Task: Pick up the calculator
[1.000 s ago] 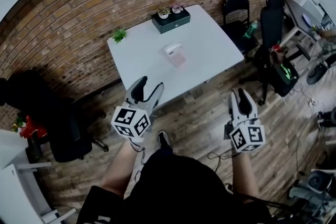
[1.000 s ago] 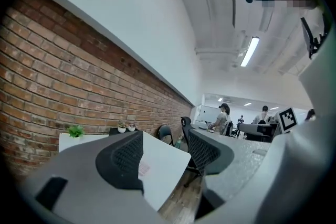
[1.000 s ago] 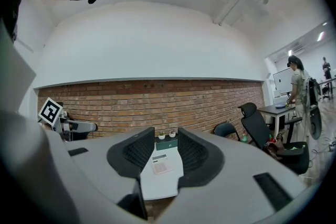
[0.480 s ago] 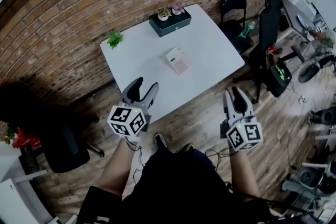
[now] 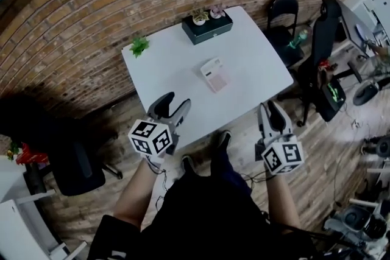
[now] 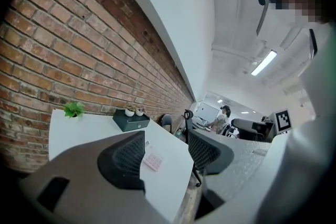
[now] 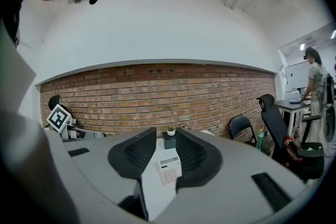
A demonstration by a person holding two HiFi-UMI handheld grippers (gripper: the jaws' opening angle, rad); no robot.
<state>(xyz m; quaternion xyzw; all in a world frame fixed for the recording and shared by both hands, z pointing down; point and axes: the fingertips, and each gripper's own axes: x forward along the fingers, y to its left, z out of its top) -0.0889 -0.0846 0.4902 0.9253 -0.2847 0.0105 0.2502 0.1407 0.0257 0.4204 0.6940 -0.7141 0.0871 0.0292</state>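
A pale calculator [image 5: 214, 75] with pinkish keys lies flat near the middle of the white table [image 5: 170, 64]. My left gripper [image 5: 172, 104] hovers at the table's near edge, jaws open and empty. My right gripper [image 5: 270, 108] hangs over the wooden floor, short of the table's near right corner. Its jaws have just been closing a little, still apart with nothing between them. In the left gripper view the calculator [image 6: 154, 161] shows far off between the open fingers [image 6: 126, 160]. The right gripper view frames the calculator [image 7: 169, 169] in the narrow gap between its pads [image 7: 191, 157].
A dark green box [image 5: 207, 27] with two tiny potted plants stands at the table's far edge, and a small green plant [image 5: 139, 44] at the far left corner. Black chairs [image 5: 285, 9] stand right of the table, another [image 5: 73, 161] at the left. A brick wall runs behind.
The table and calculator now sit nearer both grippers in the head view. The person's feet have stepped forward beneath the table's near edge.
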